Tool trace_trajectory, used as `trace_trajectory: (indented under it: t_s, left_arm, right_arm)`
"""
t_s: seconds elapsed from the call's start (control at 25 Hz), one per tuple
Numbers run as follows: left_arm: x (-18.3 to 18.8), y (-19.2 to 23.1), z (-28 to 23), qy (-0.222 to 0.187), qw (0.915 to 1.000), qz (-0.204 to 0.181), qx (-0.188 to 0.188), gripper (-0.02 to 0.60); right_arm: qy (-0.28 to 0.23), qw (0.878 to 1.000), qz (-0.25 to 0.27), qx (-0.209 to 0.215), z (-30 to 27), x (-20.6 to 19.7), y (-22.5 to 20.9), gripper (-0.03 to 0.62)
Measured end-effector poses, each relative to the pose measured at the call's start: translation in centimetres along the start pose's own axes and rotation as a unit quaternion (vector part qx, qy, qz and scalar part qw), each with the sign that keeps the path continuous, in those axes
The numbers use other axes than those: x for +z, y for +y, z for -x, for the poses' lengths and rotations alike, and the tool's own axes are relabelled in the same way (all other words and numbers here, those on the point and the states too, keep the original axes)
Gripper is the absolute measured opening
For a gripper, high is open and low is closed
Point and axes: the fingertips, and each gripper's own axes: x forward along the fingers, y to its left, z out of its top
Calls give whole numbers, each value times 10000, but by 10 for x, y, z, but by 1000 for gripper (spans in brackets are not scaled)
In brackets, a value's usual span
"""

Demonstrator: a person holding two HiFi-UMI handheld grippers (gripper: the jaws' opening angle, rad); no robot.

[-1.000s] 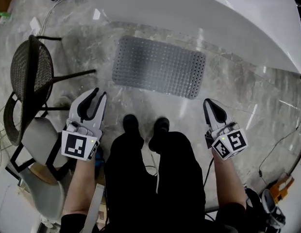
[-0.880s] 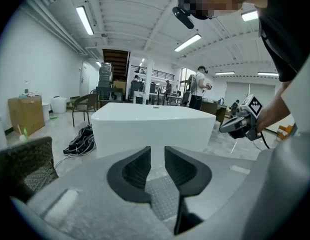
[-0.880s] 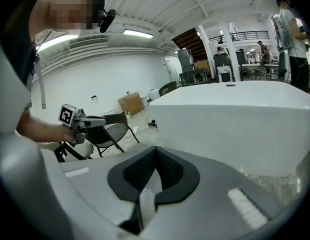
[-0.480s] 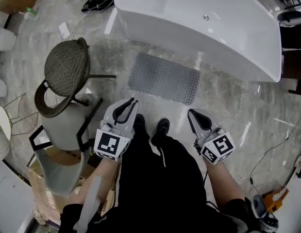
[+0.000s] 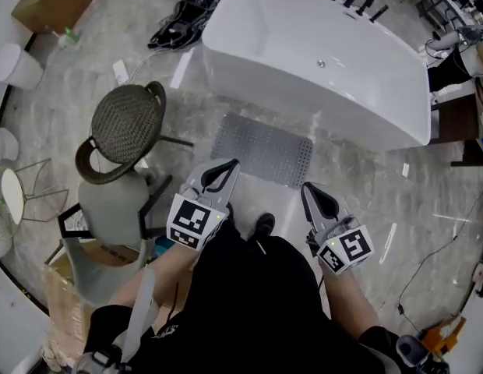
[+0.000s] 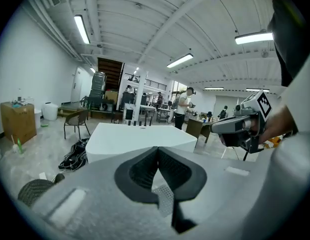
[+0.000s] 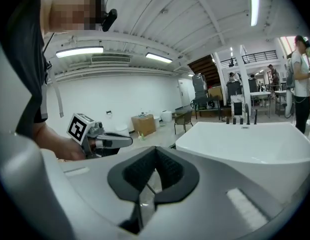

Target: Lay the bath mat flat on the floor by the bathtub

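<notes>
Across the upper middle of the head view stands the white bathtub, and just below it, on the marbled floor, the grey bath mat lies flat, its long edge running just beside the tub's near side. Lower in the frame, on either side of the person's dark legs, are the left claw, whose jaws have just been closing and now meet with nothing between them, and the right claw, likewise pinched together and empty.
</notes>
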Motion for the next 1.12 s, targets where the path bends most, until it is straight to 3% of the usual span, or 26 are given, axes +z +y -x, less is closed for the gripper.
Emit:
trace_trajectory:
  t_s: [0.16, 0.32, 0.56, 0.76, 0.92, 1.12]
  left_arm:
    - [37, -39, -3, -85, 9993, -333, -146, 5]
    - [84, -85, -4, -415, 9969, -630, -208, 5]
    - [122, -127, 7, -614, 9945, -847, 76, 5]
    - [125, -167, 3, -584, 9958, -708, 74, 5]
    - [130, -195, -6, -620, 9938, -909, 157, 5]
    - [126, -229, -11, -637, 9937, -927, 11, 5]
  right_arm:
    - [-432, 9988, 146, -193, 32, 30, -5, 0]
    - [-1086, 9918, 378, -558, 75, 67, -30, 0]
    - [-1717, 9820, -203, -762, 160, 86, -72, 0]
    - [-1600, 9832, -58, -874, 206, 62, -83, 0]
    - [-1705, 9798, -495, -920, 238, 46, -102, 0]
    - [-1647, 9826, -223, -831, 261, 41, -102, 0]
